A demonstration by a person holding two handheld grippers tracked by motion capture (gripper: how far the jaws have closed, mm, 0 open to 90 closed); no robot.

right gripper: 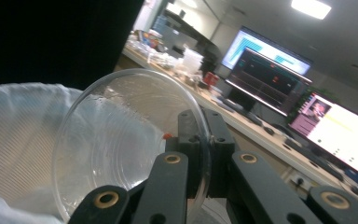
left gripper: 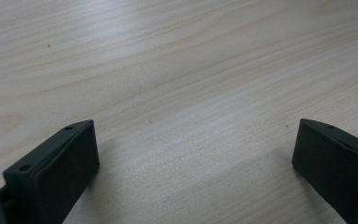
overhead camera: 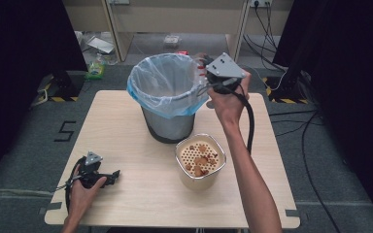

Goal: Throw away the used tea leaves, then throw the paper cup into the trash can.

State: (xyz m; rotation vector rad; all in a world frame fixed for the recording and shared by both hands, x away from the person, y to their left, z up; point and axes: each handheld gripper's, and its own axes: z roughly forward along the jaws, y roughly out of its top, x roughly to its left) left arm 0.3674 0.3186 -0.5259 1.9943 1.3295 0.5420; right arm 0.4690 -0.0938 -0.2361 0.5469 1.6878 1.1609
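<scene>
Clear plastic bowl [right gripper: 121, 144], pinched by its rim in my right gripper [right gripper: 200, 140], tilts over the lined bin [overhead camera: 167, 97]; next I tip it further. Left gripper [left gripper: 193, 154] rests wide open, empty, on the tabletop [overhead camera: 141, 189].

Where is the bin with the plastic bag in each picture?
High view: the bin stands at the back middle of the table, beside the right claw.
Left gripper view: wooden tabletop between the open claw tips; the bin is not in it.
Right gripper view: its white bag fills the lower left, behind the clear plastic bowl the claw pinches.
Shared landmark: the bag's rim, seen in the high and right gripper views.
</scene>
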